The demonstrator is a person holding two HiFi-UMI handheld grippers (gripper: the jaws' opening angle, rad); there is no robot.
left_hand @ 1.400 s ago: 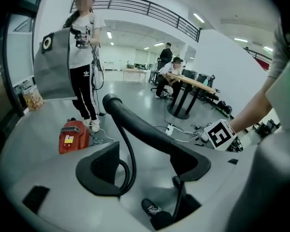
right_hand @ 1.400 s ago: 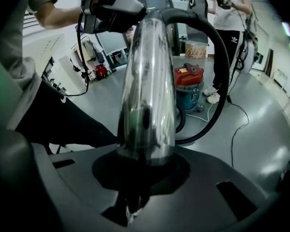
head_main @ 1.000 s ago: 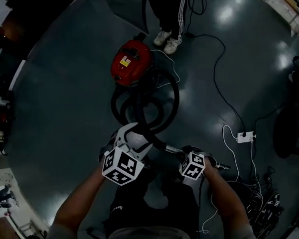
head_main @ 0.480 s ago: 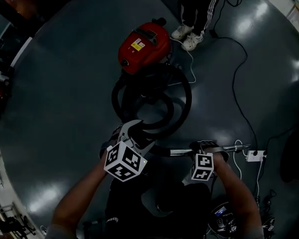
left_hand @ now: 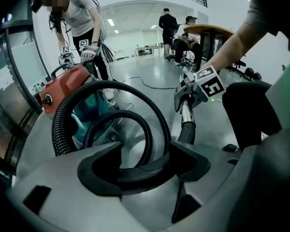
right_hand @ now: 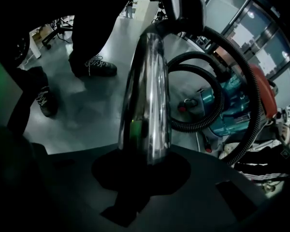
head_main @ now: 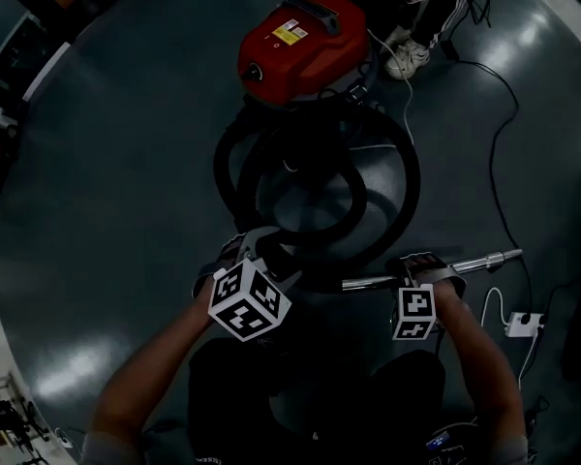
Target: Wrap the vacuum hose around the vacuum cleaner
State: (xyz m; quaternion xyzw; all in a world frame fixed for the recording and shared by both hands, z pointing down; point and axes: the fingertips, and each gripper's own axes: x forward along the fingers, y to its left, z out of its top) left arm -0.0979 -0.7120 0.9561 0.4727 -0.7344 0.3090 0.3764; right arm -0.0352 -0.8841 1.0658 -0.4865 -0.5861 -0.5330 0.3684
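The red vacuum cleaner (head_main: 300,42) stands on the dark floor at the top of the head view. Its black ribbed hose (head_main: 315,177) lies in two or three big loops in front of it. My left gripper (head_main: 257,260) is shut on the hose's black curved end (left_hand: 145,170). To its right, my right gripper (head_main: 421,271) is shut on the chrome wand tube (head_main: 465,263), which points right. In the right gripper view the chrome tube (right_hand: 147,95) runs up from my jaws toward the hose loops (right_hand: 217,98) and the vacuum (right_hand: 241,105).
A person in white shoes (head_main: 407,58) stands just behind the vacuum and bends over it (left_hand: 82,23). A black cable (head_main: 504,163) trails across the floor to a white power strip (head_main: 523,325) at the right. Tables and people are far back (left_hand: 183,33).
The vacuum and hose loops have come closer and sit higher in the head view, and the loops have widened. My right gripper has shifted right with the tube; both grips are unchanged.
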